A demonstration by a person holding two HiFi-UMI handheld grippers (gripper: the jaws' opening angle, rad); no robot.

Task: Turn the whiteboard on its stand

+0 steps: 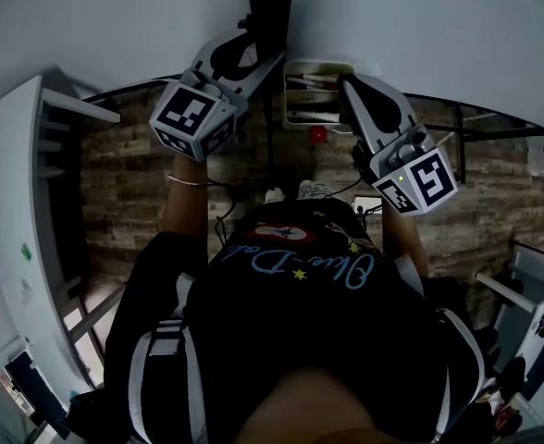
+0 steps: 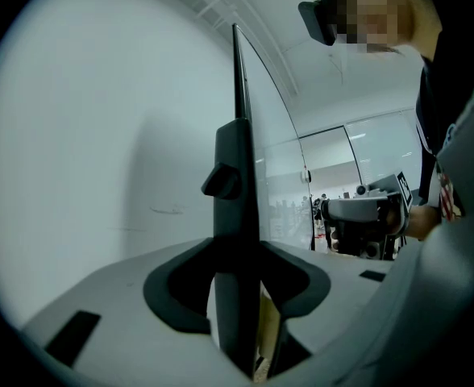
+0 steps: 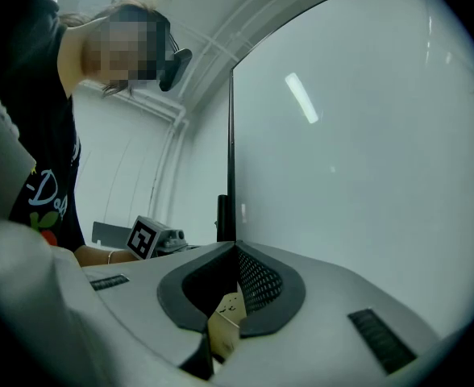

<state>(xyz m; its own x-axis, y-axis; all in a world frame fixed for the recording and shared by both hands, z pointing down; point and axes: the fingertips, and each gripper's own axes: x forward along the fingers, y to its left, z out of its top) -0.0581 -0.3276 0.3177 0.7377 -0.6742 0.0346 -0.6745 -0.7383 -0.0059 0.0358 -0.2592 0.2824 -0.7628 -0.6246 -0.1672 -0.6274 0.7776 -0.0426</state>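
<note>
Plank floor (image 1: 124,183), marker tray (image 1: 314,100) — left tongs (image 2: 237,280) pinch stand post (image 2: 235,176), right tongs (image 3: 235,252) whiteboard (image 3: 350,135).

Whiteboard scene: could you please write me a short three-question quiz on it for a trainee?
1. True or false: the left gripper is closed on a dark upright bar.
2. What does the right gripper clamp? A) a marker B) the whiteboard edge C) nothing
3. Fill in: in the head view, the pen tray shows between the two ___.
Key: 1 true; 2 B; 3 grippers.
</note>
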